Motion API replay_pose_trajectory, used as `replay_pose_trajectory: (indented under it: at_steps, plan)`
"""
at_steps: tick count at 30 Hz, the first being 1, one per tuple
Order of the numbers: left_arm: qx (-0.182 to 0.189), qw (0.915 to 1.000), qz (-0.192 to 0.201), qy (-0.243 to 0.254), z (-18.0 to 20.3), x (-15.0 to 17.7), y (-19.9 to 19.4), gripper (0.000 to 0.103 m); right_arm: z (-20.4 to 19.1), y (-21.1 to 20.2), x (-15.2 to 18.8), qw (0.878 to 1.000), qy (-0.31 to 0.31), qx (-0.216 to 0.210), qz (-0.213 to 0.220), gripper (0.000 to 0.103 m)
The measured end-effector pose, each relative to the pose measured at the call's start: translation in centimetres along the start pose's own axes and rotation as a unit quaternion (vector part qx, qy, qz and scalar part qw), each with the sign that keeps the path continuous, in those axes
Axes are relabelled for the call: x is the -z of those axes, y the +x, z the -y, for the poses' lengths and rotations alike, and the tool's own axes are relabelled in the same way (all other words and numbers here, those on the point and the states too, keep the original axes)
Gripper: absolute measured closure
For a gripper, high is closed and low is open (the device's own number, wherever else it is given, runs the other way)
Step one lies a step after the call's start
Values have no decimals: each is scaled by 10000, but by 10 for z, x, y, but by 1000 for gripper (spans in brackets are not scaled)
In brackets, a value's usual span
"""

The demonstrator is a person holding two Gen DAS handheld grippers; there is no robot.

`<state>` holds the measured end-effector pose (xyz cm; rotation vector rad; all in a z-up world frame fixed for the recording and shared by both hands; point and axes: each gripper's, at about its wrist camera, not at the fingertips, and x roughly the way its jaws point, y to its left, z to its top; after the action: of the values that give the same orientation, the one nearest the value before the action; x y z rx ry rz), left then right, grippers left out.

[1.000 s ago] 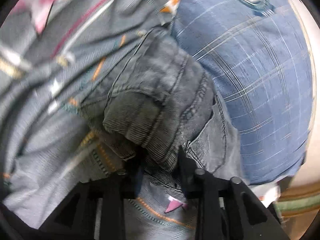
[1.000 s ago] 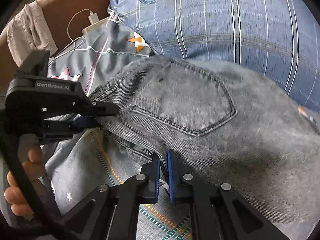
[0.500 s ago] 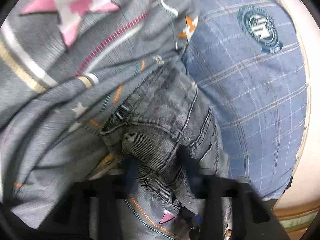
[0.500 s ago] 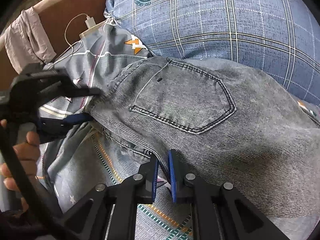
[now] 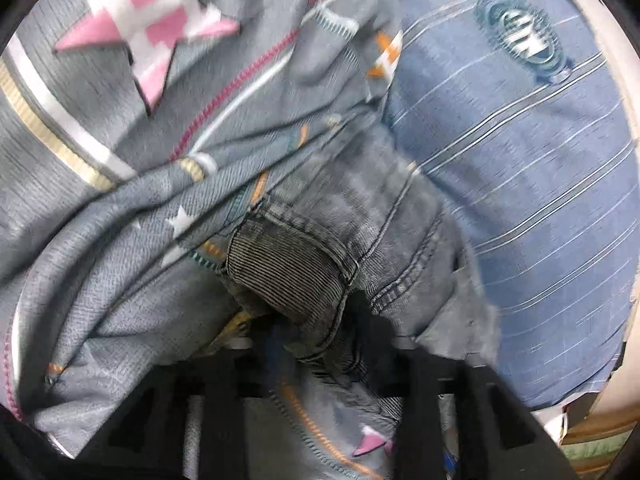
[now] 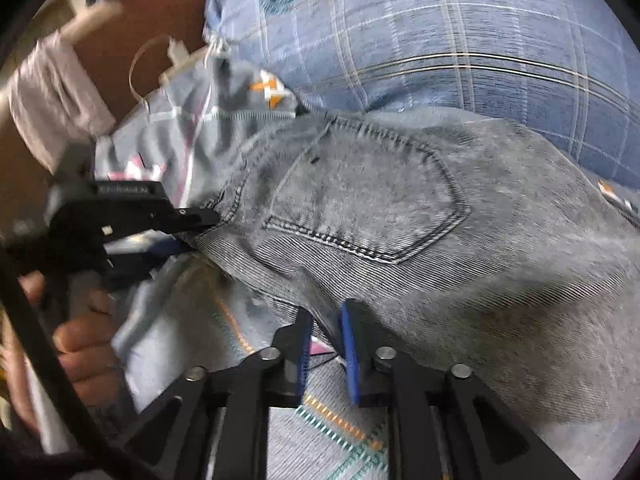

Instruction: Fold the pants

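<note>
The grey denim pants [image 6: 400, 216] lie on a patterned grey bedsheet [image 6: 192, 140], back pocket up. My left gripper [image 5: 316, 328] is shut on the bunched waistband corner [image 5: 288, 272]; it also shows in the right wrist view [image 6: 192, 232], held by a hand at the left. My right gripper [image 6: 326, 332] stands at the pants' near edge with its blue pads a little apart and the denim edge between them.
A blue plaid pillow [image 6: 460, 40] lies behind the pants and shows at the right in the left wrist view [image 5: 540, 180]. A white cable and charger [image 6: 160, 60] rest by the brown headboard [image 6: 132, 28]. A pink cloth [image 6: 56, 92] hangs at the left.
My right gripper's pads have parted slightly from nearly closed. My left gripper has kept its hold on the waistband while shifting up and then back down; the left view is blurred.
</note>
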<state>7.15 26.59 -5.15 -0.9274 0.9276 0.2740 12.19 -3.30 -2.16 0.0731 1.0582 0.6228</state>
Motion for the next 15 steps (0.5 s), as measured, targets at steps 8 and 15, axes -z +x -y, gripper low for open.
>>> replay_pose_trajectory:
  at_steps: [8, 15]
  plan:
    - [-22, 9778, 1341, 1611, 66, 40, -46, 36, 57, -111, 1, 9925, 749, -189, 949, 33]
    - [673, 9263, 1216, 3502, 155, 119, -25, 28, 154, -182, 12, 9651, 1750, -328, 1920, 33]
